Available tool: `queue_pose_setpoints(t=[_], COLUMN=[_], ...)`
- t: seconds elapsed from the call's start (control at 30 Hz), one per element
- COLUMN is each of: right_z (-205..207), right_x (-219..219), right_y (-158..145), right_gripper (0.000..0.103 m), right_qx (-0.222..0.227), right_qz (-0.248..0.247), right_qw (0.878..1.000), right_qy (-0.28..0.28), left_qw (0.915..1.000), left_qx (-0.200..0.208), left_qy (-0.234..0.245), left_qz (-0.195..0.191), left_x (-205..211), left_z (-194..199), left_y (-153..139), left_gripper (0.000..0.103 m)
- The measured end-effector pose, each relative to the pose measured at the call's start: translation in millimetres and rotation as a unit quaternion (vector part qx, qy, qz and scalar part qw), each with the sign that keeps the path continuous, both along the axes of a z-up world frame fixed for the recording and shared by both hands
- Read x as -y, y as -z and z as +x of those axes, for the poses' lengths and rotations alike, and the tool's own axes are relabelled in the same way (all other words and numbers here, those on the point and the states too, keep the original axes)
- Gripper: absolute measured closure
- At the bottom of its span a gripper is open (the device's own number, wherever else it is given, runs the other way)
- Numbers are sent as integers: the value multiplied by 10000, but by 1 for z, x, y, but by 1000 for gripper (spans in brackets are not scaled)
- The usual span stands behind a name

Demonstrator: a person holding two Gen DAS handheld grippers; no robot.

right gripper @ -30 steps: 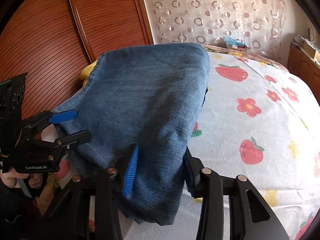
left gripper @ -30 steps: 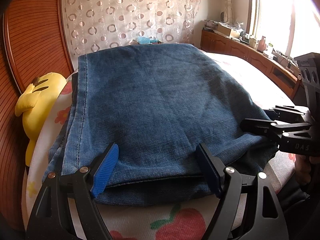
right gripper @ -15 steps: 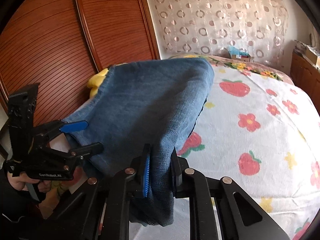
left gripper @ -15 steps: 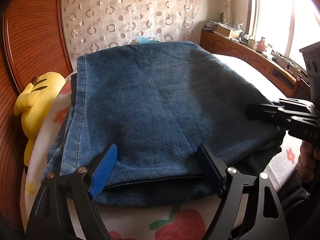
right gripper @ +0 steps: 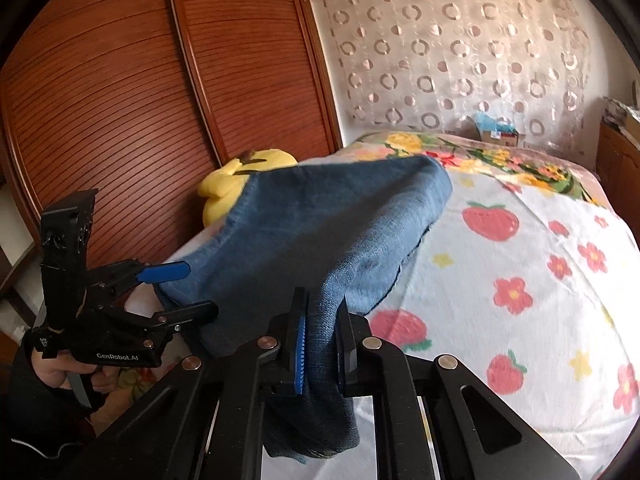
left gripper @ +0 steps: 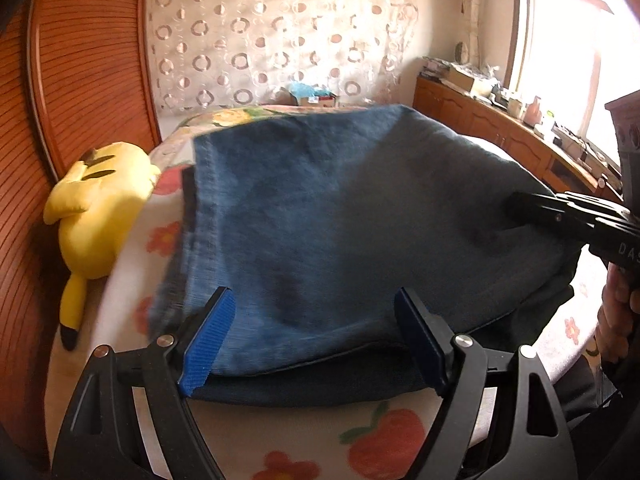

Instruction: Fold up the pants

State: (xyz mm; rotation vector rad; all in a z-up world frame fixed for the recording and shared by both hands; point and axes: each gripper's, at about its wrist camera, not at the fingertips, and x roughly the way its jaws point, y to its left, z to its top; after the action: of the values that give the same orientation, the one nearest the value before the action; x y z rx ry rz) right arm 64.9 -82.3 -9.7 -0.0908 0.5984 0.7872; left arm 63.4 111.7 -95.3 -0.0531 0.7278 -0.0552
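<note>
Blue denim pants (left gripper: 340,208) lie folded on the bed, their near edge raised off the sheet. My left gripper (left gripper: 312,300) is open, its blue-padded fingers wide apart on either side of the near hem, not pressing it. In the right wrist view the left gripper (right gripper: 200,288) has one finger above and one below the pants' left corner. My right gripper (right gripper: 322,320) is closing, and its pads pinch a bunched fold of the pants (right gripper: 320,220) at the near right corner. That corner hangs lifted. The right gripper (left gripper: 516,204) shows at the right of the left wrist view.
A yellow plush toy (left gripper: 100,208) lies at the bed's left edge against brown slatted sliding doors (right gripper: 120,120). The strawberry-and-flower bedsheet (right gripper: 520,280) spreads to the right. A wooden cabinet (left gripper: 500,132) runs under the window. A small box (left gripper: 312,96) sits beyond the bed.
The right gripper's jaws went from wide apart to pinching the denim, then rose with it. The pants' far end has drawn closer over the bed. The left gripper stayed open and lifted slightly.
</note>
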Motion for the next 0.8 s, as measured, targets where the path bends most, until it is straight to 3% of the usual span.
queue_pose_setpoints(t=[0.47, 0.8], right_z=[2, 21], right_x=[-73, -154], right_y=[-25, 0], right_gripper=[94, 94], right_qx=[442, 41], right_qz=[21, -152], right_qw=[9955, 9856], right_qy=[-836, -1682], left_qw=[9979, 9920], left_qx=[312, 434], left_qy=[-574, -1187], left_qz=[25, -21], left_x=[-51, -107], left_z=[-22, -47], left_y=[-22, -28], left_gripper=[21, 21])
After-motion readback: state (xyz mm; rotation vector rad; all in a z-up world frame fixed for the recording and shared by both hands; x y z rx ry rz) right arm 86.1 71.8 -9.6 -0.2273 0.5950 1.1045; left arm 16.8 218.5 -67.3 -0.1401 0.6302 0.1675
